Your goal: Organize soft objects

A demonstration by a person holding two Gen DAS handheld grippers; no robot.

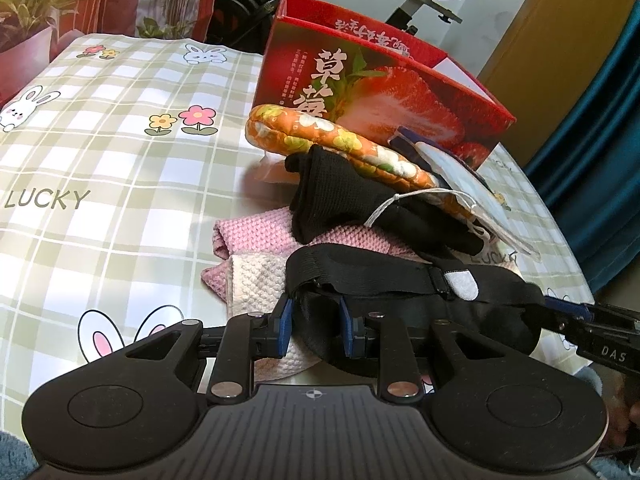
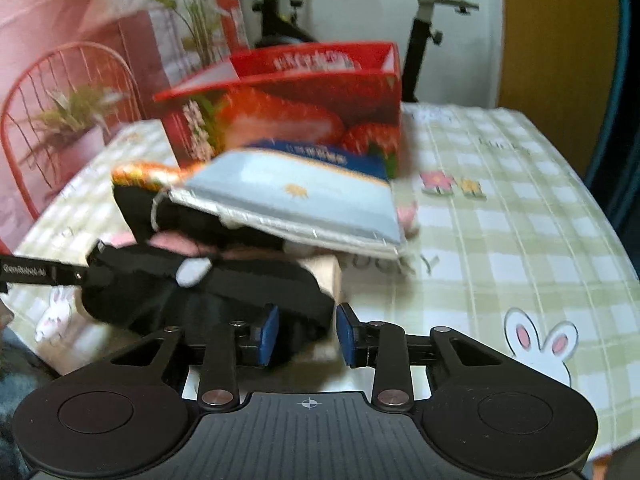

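Eye mask (image 1: 400,300), one, is clamped in left gripper (image 1: 314,330) jaws; right gripper (image 2: 307,334) jaws slightly apart, empty.

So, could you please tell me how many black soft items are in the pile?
2: a black eye mask at the front, with the left gripper closed on it, and a black glove behind, on the pink cloth. More may be hidden underneath.

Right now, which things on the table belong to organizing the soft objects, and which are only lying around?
Belong to the job:
- black eye mask, between the left gripper pads
- pink cloth
- black glove
- orange floral pad
- packaged item
- red strawberry box, probably the container

Just lying about:
- potted plant
- exercise bike
- red wire chair
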